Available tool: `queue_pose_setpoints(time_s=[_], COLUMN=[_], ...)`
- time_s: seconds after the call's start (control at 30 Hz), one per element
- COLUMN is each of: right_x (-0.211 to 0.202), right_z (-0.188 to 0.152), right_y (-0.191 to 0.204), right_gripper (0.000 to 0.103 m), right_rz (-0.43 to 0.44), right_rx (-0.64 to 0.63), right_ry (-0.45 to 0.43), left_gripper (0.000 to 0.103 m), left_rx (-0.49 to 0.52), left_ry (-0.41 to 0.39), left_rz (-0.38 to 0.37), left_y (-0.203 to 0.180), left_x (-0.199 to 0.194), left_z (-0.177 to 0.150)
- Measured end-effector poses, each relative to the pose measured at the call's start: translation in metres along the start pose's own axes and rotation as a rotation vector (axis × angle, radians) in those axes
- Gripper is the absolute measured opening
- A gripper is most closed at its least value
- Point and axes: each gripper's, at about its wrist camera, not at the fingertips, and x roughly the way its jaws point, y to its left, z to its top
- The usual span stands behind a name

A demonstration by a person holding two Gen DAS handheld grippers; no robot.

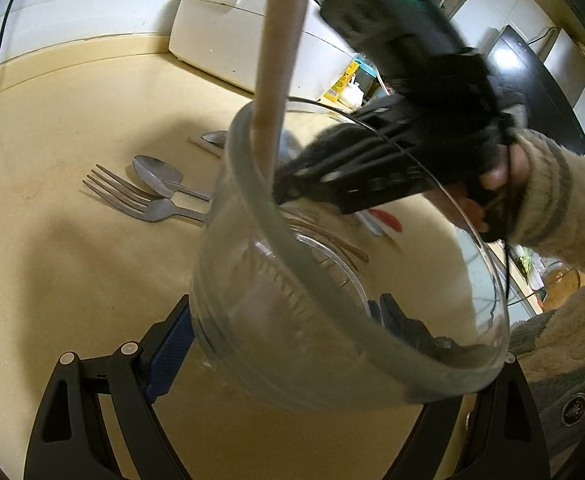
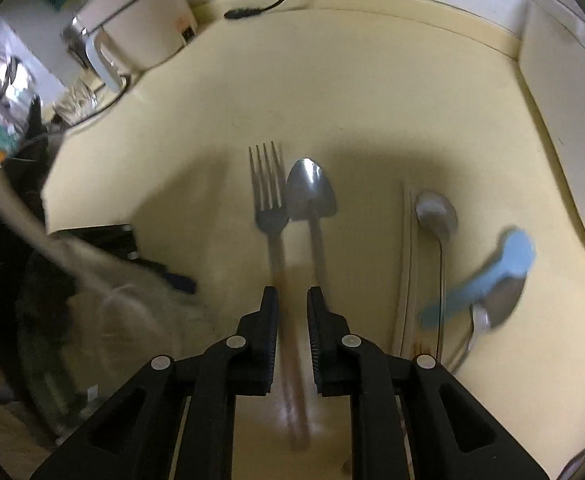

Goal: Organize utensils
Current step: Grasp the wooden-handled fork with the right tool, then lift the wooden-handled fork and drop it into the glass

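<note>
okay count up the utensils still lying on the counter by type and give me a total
Forks: 1
Spoons: 3
Chopsticks: 1 pair
Blue-handled tool: 1, blurred, kind unclear
Total: 6

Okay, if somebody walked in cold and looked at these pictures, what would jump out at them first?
Probably the clear glass jar, clamped tilted in the left hand-held gripper with a wooden handle standing in it. Next, the fork and spoon lying side by side on the yellow counter, ahead of the right hand-held gripper.
</note>
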Motion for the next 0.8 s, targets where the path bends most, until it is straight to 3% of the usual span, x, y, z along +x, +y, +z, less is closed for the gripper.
queue_pose_setpoints(time_s=[0.4,0.7,0.77,0.8], right_x=[0.013,0.029,0.030,0.030], right_z=[0.019,0.030,0.029,0.029], right_y=[0.016,0.048,0.046,0.045], right_gripper=[0.016,0.015,0.014,0.008], right_rz=[0.038,-0.110,-0.110,-0.110], right_rx=[-0.162,-0.250,-0.243,-0.234], right_ry=[0.064,0.063,0.071,0.077], left_gripper=[0.091,0.092,0.092,0.092], left_rx=[-0.017,-0.031,-0.029,-0.028], left_ry=[-0.009,-0.016,-0.016,-0.015], left_rz=[0.000,0.012,0.014,0.014], left_y=[0.001,-0.003,-0.005,-0.006], left_x=[-0.004,-0.008,-0.009,-0.010], left_z=[-0.002,-0.004,-0.007,-0.008])
